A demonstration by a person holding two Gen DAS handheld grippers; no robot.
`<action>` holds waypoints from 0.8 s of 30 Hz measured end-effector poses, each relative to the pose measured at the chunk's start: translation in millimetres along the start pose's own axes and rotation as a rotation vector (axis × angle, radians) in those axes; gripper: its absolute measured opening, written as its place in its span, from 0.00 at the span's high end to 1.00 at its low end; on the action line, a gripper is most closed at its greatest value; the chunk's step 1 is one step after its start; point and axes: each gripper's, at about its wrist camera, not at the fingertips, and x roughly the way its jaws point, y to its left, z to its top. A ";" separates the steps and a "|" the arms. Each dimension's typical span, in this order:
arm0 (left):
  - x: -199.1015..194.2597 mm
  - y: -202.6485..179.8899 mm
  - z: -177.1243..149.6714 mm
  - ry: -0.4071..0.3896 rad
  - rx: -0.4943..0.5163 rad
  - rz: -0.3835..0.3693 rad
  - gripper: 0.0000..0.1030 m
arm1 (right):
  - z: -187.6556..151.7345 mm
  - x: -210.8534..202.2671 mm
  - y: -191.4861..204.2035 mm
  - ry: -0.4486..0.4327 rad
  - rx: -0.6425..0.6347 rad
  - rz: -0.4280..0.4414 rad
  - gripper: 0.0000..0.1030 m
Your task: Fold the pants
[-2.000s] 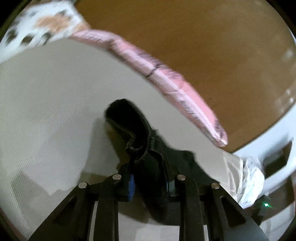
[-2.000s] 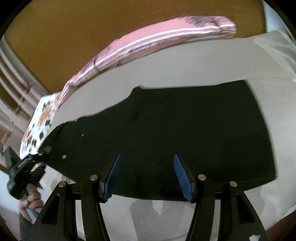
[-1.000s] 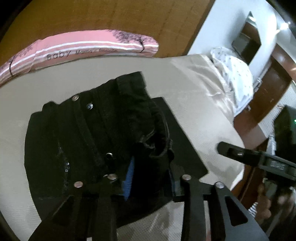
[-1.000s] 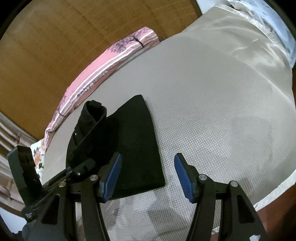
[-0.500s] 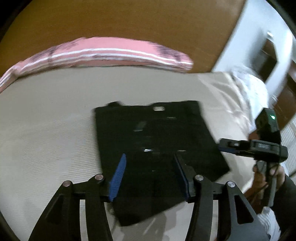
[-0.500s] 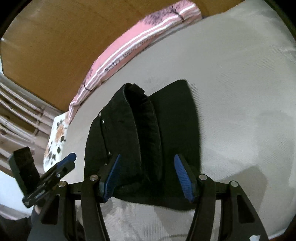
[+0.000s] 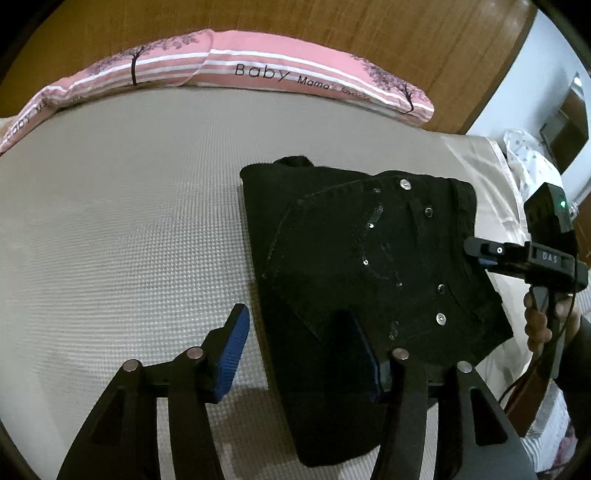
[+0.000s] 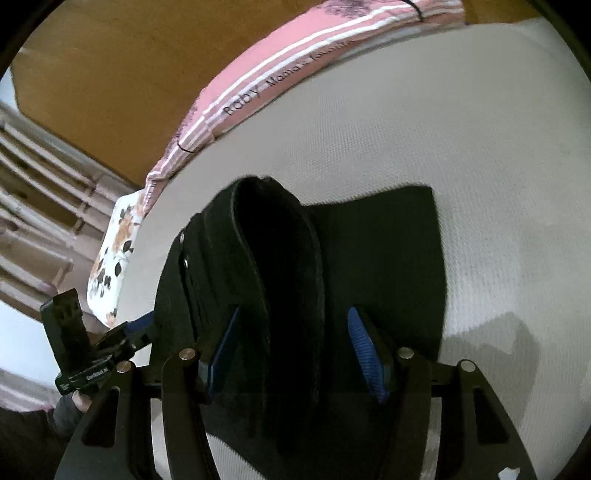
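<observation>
A: Pants (image 7: 369, 258), black denim, folded into a thick squarish packet; metal rivets and a curved line of small sequins on the upper face. Lying flat on the bed (image 7: 122, 229), towards its right side in the left wrist view.

B: Bed surface?

A: Pale grey cover, fine waffle weave. Long pink pillow (image 7: 258, 79), white stripes, tree print and "Baby" lettering, along the wooden headboard (image 7: 332, 33). Floral cushion (image 8: 114, 254) at the bed's corner in the right wrist view.

B: Left tongs (image 7: 303, 354)?

A: Spread, and the jaws have just been opening. Blue ribbed pads; one pad over bare cover, the other over the packet's near left edge. Nothing pinched.

B: Right tongs (image 8: 291, 350)?

A: Spread about as wide. The thick rolled waistband fold rises between the pads; neither pad visibly presses it, though the left pad sits close against the cloth.

B: Hands?

A: Both tongs angled down at the bed. In the left wrist view the right hand (image 7: 543, 321) grips its black handle at the packet's right edge, dark sleeve below. The left hand (image 8: 79, 398) shows only as fingertips under its handle.
</observation>
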 end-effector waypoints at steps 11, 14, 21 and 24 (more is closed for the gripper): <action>7.1 2.5 0.5 0.001 -0.022 -0.010 0.41 | -12.3 6.8 16.9 -0.024 0.092 0.046 0.85; -1.8 4.4 3.8 -0.024 -0.034 -0.013 0.41 | -11.8 -10.2 38.9 -0.080 0.106 0.034 0.89; -26.6 -1.3 18.6 -0.106 -0.026 -0.018 0.41 | -8.3 -52.3 80.2 -0.167 0.029 -0.073 0.90; -30.7 -9.6 21.9 -0.122 0.010 -0.022 0.41 | -10.3 -63.8 67.9 -0.193 0.067 -0.117 0.90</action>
